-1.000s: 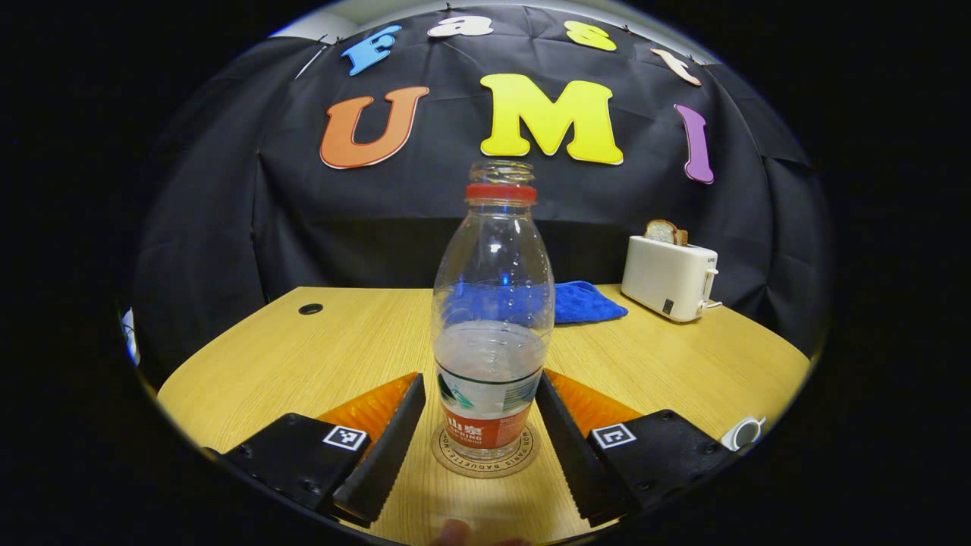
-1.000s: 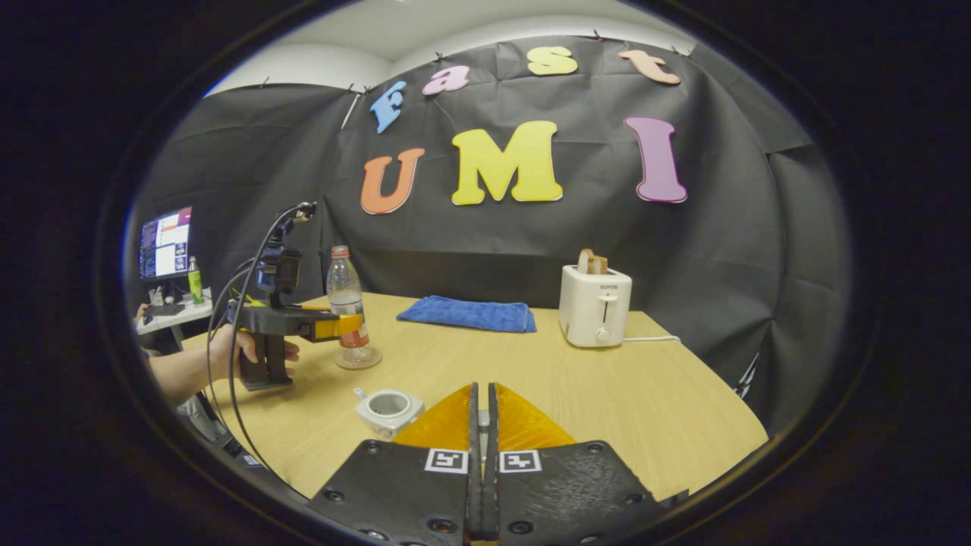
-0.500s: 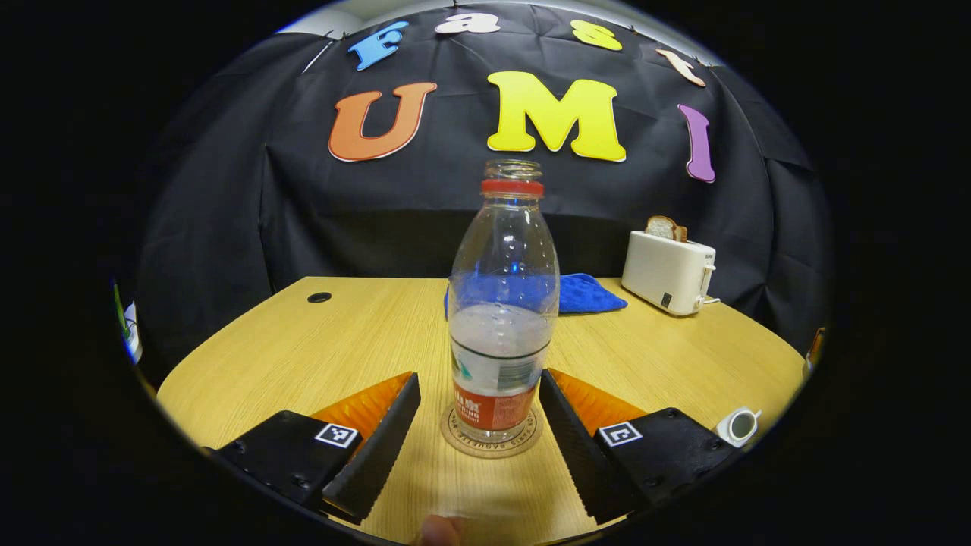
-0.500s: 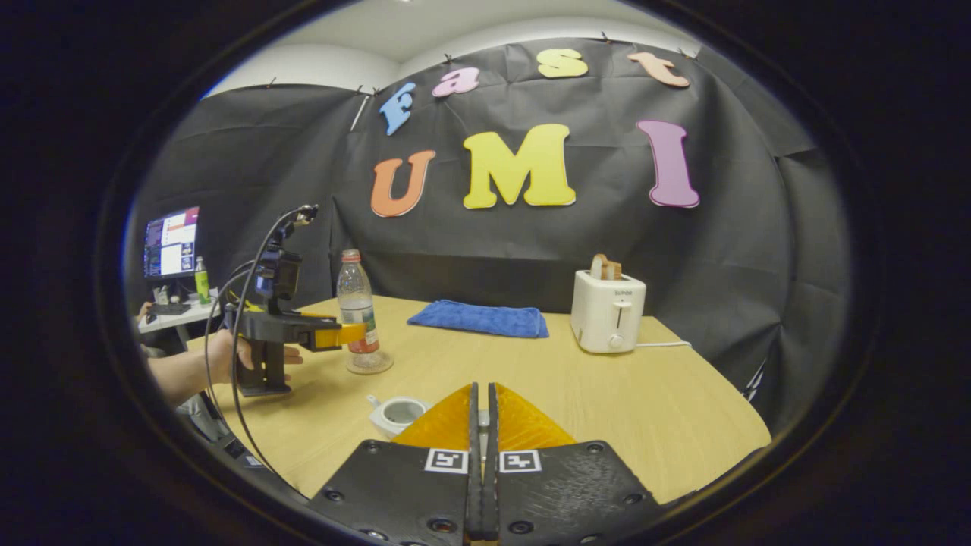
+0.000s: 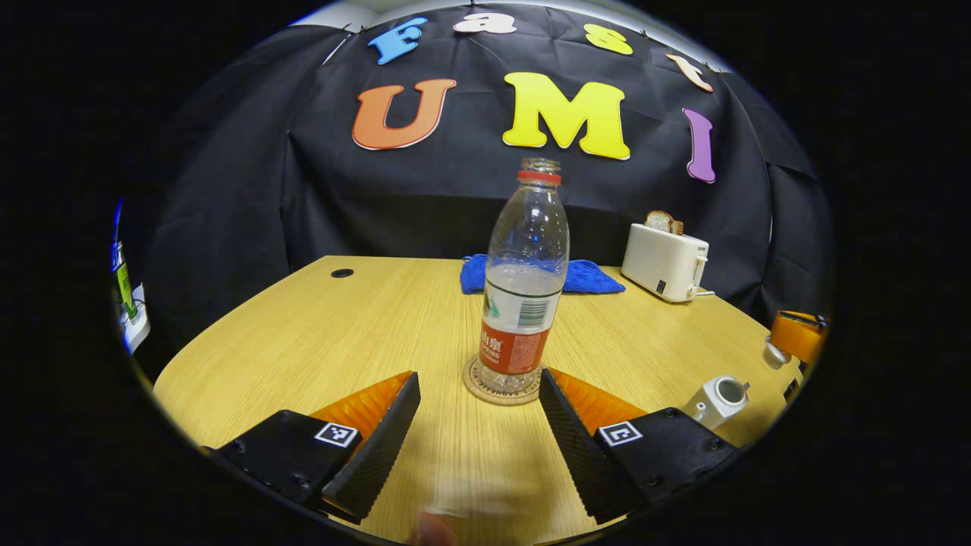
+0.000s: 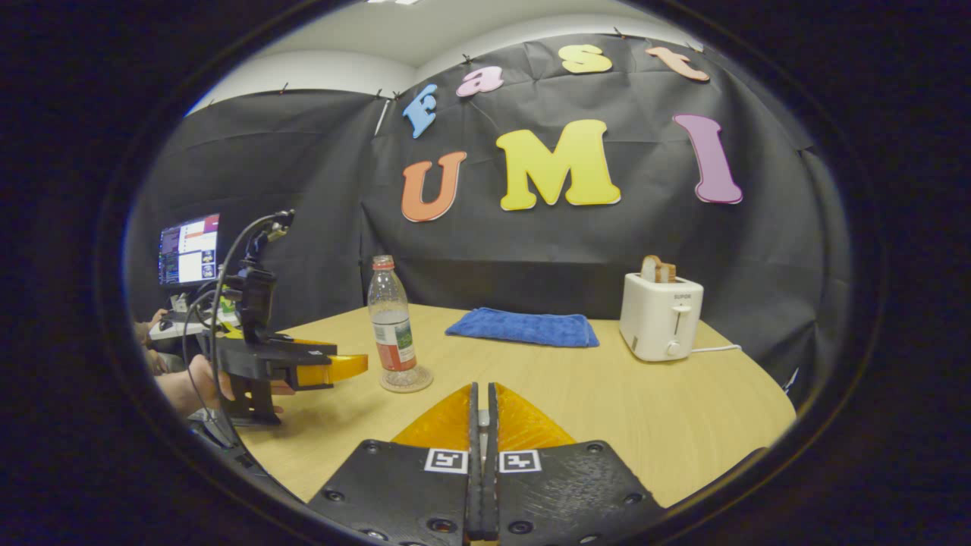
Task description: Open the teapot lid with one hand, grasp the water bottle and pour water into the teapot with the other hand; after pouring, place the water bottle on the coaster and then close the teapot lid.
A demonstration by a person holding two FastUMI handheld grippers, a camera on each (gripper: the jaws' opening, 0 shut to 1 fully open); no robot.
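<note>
Left gripper view looks across a pale wooden table (image 5: pixel 364 334) set against the booth's black cloth wall, with a small dark round hole (image 5: pixel 342 273) near its far left corner. At the back lie a folded blue towel (image 5: pixel 588 277) and a white toaster (image 5: pixel 665 263) with a slice of bread (image 5: pixel 662 221) standing in its slot. In the right gripper view, a lit monitor (image 6: pixel 189 249) stands on a side desk beyond the table's left edge.

Compared with a second ago, the left gripper (image 5: pixel 478 447) has drawn back: its jaws then flanked the water bottle (image 5: pixel 524 280) closely, and now they stand wide apart with nothing between them, the bottle clear ahead of their tips. The right gripper view shows this gripper (image 6: pixel 330 369) and the hand (image 6: pixel 199 384) holding it well left of the bottle. The teapot has also slid out of the right gripper view's lower edge.

The bottle stands upright and uncapped on the round coaster (image 5: pixel 501 383), partly filled with water, a red ring at its neck. The white teapot (image 5: pixel 717 397) sits near the table's right edge in the left gripper view, lid off, its round mouth open; its contents cannot be made out. The right gripper (image 6: pixel 481 470) has its jaws pressed together, nothing visible between them.
</note>
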